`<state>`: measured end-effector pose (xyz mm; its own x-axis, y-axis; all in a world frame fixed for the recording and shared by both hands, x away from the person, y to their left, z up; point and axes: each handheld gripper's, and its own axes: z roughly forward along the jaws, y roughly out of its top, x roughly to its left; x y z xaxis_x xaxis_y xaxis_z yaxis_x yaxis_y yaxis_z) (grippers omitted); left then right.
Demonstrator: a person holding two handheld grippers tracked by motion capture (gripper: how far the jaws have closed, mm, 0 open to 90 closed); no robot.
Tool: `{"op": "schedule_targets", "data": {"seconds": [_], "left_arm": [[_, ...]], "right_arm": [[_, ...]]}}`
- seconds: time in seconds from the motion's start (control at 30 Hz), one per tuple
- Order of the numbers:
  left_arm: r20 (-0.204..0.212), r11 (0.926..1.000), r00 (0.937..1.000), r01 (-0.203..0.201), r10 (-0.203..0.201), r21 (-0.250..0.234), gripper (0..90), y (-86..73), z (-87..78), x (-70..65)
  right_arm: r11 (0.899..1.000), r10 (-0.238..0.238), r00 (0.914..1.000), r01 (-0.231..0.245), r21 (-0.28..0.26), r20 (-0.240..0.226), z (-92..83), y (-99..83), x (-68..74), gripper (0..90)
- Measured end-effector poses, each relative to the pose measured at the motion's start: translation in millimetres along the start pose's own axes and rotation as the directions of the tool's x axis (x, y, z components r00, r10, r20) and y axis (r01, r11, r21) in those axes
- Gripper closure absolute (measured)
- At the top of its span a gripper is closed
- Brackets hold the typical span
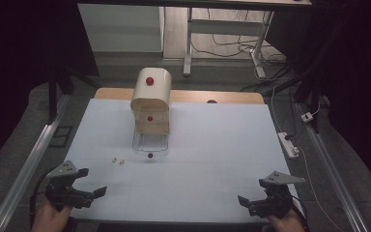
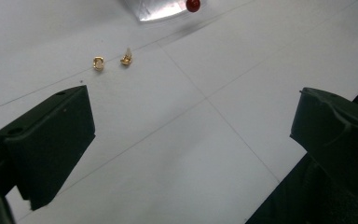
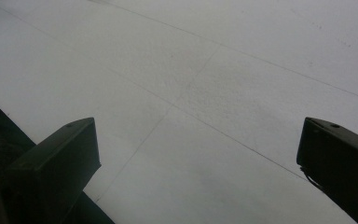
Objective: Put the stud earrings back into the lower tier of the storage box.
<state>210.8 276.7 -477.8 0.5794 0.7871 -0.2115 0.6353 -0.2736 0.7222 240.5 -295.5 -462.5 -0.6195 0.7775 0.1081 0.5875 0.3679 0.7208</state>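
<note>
A cream arched box [image 1: 150,96] stands at the table's far middle, with a red knob [image 1: 149,80] on its top. A clear drawer [image 1: 149,145] sticks out of its base toward me, ending in a small red knob [image 1: 150,155] [image 2: 193,4]. Two tiny gold pieces [image 1: 117,160] [image 2: 98,63] lie on the white mat, left of the drawer. My left gripper [image 1: 92,181] [image 2: 191,135] is open at the near left corner, pointing toward the gold pieces, with nothing between its jaws. My right gripper [image 1: 252,191] [image 3: 196,154] is open over bare mat at the near right.
The white mat [image 1: 212,145] covers a wooden table whose far edge [image 1: 222,96] shows behind the box. Right of the table, a power strip [image 1: 288,144] and cables lie on the floor. A desk frame [image 1: 222,29] stands farther back.
</note>
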Motion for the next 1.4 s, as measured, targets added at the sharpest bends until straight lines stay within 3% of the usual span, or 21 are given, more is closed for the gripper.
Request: {"op": "schedule_targets", "data": {"seconds": [0.17,0.63,0.8,0.93,1.03,1.13,1.2,1.4], "left_arm": [[0.051,0.9999,0.9987,-0.009,0.008,0.007,0.0,3.3,5.4,3.2],[0.029,0.999,0.9995,-0.011,0.013,-0.044,0.0,14.7,18.3,17.2],[-0.006,0.9999,0.9999,-0.013,0.013,-0.006,0.0,18.6,26.8,21.2],[-0.05,0.999,0.9981,-0.035,0.037,0.026,0.0,23.6,33.3,23.7],[-0.077,0.9979,0.9966,-0.025,0.029,0.059,0.0,28.6,41.0,31.3],[-0.071,0.9976,0.9974,-0.008,0.013,0.069,0.0,31.4,44.2,36.7],[-0.033,0.9972,0.9994,-0.007,0.009,0.074,0.0,35.2,48.0,46.3],[-0.067,0.9931,0.9972,-0.025,0.033,0.115,0.0,42.2,61.9,55.1]], "right_arm": [[1.0,0.0,1.0,0.0,0.004,-0.003,0.3,0.1,0.0,0.0],[1.0,-0.001,1.0,0.001,0.009,-0.005,0.8,0.4,-0.2,0.0],[1.0,-0.004,1.0,0.004,0.014,-0.003,1.2,0.5,0.0,0.0],[1.0,-0.004,1.0,0.005,0.019,-0.006,1.7,0.6,0.0,0.0],[1.0,-0.005,1.0,0.005,0.021,-0.007,2.1,0.7,0.2,0.0],[1.0,-0.007,1.0,0.007,0.025,-0.006,2.3,0.9,0.2,0.0],[1.0,-0.007,0.9999,0.007,0.028,-0.009,2.7,0.9,0.1,0.0],[0.999,-0.007,0.9999,0.007,0.032,-0.011,3.2,1.0,0.0,0.0]]}}
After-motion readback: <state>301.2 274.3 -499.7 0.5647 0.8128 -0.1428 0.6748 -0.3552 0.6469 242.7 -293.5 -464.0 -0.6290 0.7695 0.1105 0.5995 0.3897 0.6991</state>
